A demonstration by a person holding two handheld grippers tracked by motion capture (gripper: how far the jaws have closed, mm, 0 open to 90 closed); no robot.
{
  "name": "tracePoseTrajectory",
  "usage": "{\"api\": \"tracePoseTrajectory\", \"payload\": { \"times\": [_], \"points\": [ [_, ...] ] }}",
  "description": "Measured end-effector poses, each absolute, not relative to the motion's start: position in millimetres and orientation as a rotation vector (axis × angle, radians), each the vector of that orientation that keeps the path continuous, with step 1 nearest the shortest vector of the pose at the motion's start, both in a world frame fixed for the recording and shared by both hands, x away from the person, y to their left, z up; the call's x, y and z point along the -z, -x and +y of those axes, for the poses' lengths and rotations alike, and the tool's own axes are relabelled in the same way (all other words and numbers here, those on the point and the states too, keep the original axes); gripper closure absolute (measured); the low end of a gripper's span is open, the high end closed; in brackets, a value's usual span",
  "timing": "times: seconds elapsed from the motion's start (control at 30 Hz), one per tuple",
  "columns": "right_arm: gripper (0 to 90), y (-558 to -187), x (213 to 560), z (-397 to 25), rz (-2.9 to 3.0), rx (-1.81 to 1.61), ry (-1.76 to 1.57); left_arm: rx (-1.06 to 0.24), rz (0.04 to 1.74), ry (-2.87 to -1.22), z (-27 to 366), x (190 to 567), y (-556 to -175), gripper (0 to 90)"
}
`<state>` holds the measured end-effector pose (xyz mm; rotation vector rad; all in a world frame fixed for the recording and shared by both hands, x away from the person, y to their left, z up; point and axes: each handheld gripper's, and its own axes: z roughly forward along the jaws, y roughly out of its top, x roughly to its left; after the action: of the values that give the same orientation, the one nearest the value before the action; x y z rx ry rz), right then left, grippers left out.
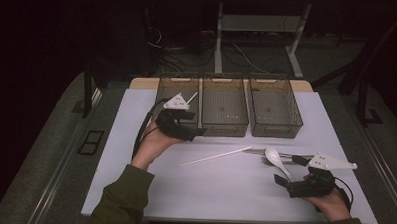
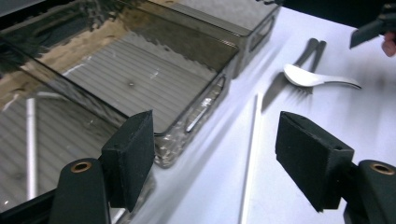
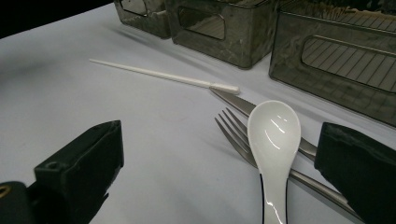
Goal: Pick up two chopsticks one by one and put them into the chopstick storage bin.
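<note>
Evidently sorting cutlery into bins, the right gripper (image 3: 219, 163), jaws apart, nears the white spoon (image 3: 273, 135); next, close on its handle.

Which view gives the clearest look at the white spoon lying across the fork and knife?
The right gripper view: the white spoon lies close and sharp, bowl up, across the fork and knife. The high view shows it small, near the right claw. The left gripper view shows it farther off, slightly blurred.

Bare table (image 1: 224, 188) lies open; bins (image 1: 224, 113) wall off the far side.
</note>
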<state>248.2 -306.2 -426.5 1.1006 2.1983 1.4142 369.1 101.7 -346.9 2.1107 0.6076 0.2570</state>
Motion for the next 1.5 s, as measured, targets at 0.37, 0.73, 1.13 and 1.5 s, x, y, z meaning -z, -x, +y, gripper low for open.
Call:
{"api": "tracePoseTrajectory", "payload": {
  "times": [0.37, 0.73, 1.13, 1.5],
  "points": [
    [1.3, -245.9, 425.2, -305.6, 2.199, -1.419, -1.088, -0.256, 0.533, -2.106, 89.9, 370.8, -352.7, 39.1],
    [1.3, -245.7, 425.2, -305.2, 2.201, -1.414, -1.087, -0.197, 0.511, -2.149, 75.1, 393.5, -353.8, 53.5],
    [1.3, -246.7, 425.6, -306.3, 2.2, -1.416, -1.095, -0.159, 0.502, -2.195, 60.6, 412.7, -357.2, 64.3],
    [1.3, -246.5, 425.6, -306.4, 2.2, -1.411, -1.098, -0.117, 0.497, -2.258, 49.2, 432.9, -363.3, 70.9]
  ]
}}
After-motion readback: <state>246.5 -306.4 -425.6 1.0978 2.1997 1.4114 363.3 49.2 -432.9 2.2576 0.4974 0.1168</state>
